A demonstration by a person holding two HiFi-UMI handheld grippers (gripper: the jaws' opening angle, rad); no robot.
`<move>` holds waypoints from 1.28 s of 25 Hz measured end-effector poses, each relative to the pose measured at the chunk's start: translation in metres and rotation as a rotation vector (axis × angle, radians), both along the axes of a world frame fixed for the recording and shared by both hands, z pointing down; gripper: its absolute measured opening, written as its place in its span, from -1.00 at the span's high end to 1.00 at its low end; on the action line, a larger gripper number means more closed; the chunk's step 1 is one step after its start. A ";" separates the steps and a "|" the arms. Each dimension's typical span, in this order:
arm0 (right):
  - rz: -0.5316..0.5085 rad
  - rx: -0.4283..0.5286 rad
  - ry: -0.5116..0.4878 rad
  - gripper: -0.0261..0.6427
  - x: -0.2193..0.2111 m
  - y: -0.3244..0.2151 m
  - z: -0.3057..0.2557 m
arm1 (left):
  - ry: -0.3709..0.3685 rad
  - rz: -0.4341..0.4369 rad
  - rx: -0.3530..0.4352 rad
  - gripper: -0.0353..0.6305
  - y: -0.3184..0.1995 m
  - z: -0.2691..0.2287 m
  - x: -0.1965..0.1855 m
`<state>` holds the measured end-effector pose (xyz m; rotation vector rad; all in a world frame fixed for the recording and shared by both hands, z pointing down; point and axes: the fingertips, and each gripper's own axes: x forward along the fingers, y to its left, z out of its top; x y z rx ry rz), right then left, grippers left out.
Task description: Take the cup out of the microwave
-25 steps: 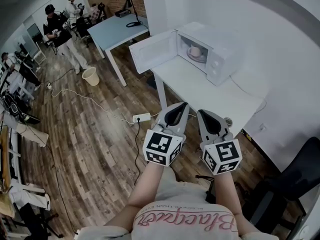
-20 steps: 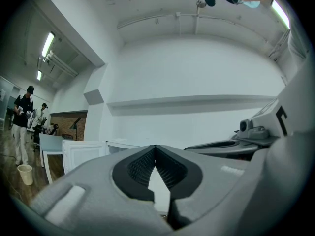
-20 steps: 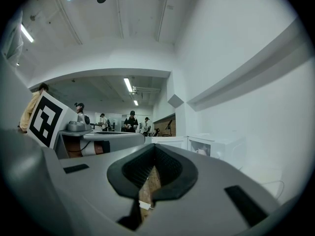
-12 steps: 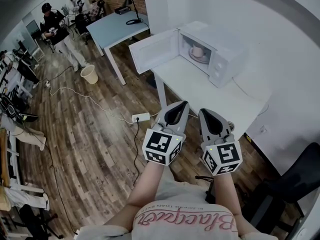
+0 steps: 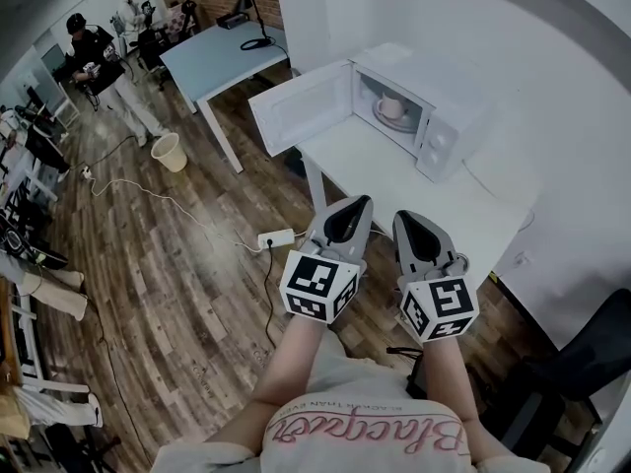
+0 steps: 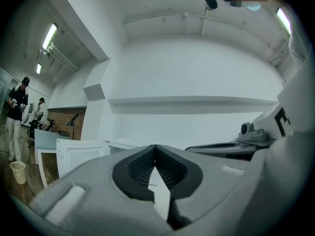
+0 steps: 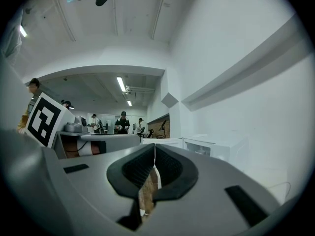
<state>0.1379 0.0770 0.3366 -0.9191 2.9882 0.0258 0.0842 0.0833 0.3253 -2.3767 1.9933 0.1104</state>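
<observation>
1. Pale cup (image 5: 392, 105) upright inside the microwave (image 5: 449, 131), reachable past its open door (image 5: 296, 106).
2. Left gripper (image 5: 357, 203) and right gripper (image 5: 404, 218) both pinched together, empty, well short of the microwave, probably approaching.

The cup (image 5: 392, 105) I'm after is small and pale, standing upright on the round turntable (image 5: 386, 122) inside the cavity of the microwave (image 5: 434, 95). The microwave is a white box with its control panel on the right side as I look down at it, and its white door (image 5: 299, 108) is swung wide open to the left, so the cup is in plain view. It stands at the far end of a white table (image 5: 394, 180), close against the white wall.
</observation>
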 end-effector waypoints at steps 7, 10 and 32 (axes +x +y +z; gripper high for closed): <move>0.003 -0.011 0.003 0.89 -0.033 -0.027 0.004 | 0.004 0.014 -0.011 0.88 -0.029 0.002 -0.034; 0.009 -0.010 0.000 0.89 -0.048 -0.039 0.005 | 0.006 0.034 -0.017 0.88 -0.043 0.003 -0.046; 0.138 -0.067 0.042 0.89 -0.145 -0.127 0.020 | 0.031 0.128 -0.043 0.88 -0.134 0.014 -0.151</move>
